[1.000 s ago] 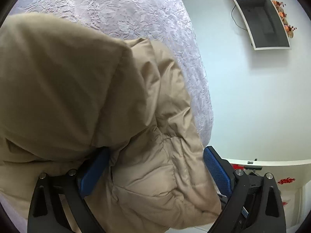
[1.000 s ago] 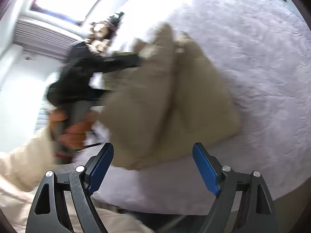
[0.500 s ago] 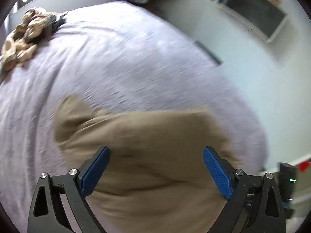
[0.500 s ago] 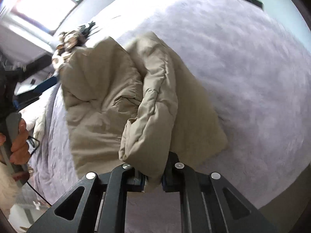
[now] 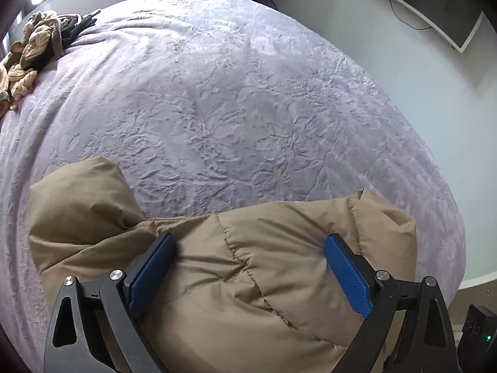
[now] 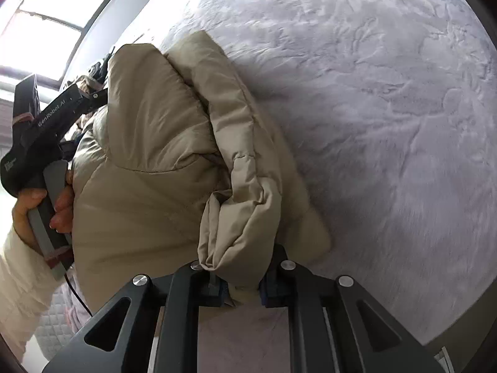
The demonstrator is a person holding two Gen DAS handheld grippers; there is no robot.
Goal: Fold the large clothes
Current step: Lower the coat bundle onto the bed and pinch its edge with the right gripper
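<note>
Both grippers (image 5: 248, 267) (image 6: 240, 289) had black frames, silver screws and blue pads (image 5: 348, 275). One body read "GenRobot.AI". The hand (image 6: 40, 208) was bare-skinned, its sleeve (image 6: 18, 286) cream.

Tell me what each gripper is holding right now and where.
The right gripper pinches the jacket at a bunched padded edge. The left gripper is open, holding nothing.

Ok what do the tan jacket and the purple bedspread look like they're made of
Tan jacket: looks like a smooth woven shell, probably nylon or polyester, over puffy filling; stitched quilt lines and a slight sheen show. Purple bedspread: seems a soft plush or fleece with an embossed floral pattern, matte; the exact fibre is not clear.
</note>
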